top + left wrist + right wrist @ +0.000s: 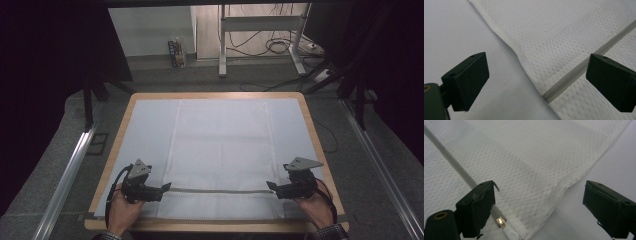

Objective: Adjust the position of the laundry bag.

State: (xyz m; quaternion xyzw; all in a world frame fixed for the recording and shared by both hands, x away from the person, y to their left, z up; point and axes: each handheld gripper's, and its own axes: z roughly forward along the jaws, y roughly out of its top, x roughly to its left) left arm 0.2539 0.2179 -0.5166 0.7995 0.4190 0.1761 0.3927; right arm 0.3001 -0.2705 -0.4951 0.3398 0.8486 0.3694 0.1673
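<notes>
Near edge, table: a white mesh laundry bag [220,150] lies flat on the pale sheet [145,130] that covers the wooden table [114,150], its length running from the near edge to the far one, between the two grippers.
Zipper: a grey zipper line [220,190] crosses the bag from left to right close to the near edge; its metal slider [501,222] sits at the right end, just beside the bag's corner.
Why it lies so: spread smooth and square to the table, the bag looks laid out for work on the zipper, with one gripper posted at each zipper end.
Left gripper [161,189]: at the left end of the zipper, pointing right along it; jaws spread wide, nothing pinched. In the left gripper view the bag's left edge [524,60] and the zipper's end [549,95] lie between the two black pads, untouched.
Right gripper [274,189]: at the right end, pointing left; jaws apart, empty. The slider lies just beside its left pad [477,207], apart from it.
Hands: the left hand [122,210] and right hand [316,207] come in from the near edge, each wrapped around its gripper's body, held low and level over the sheet, tips facing each other.
Judgement: both grips look released, with the zipper ends the likeliest next target.
</notes>
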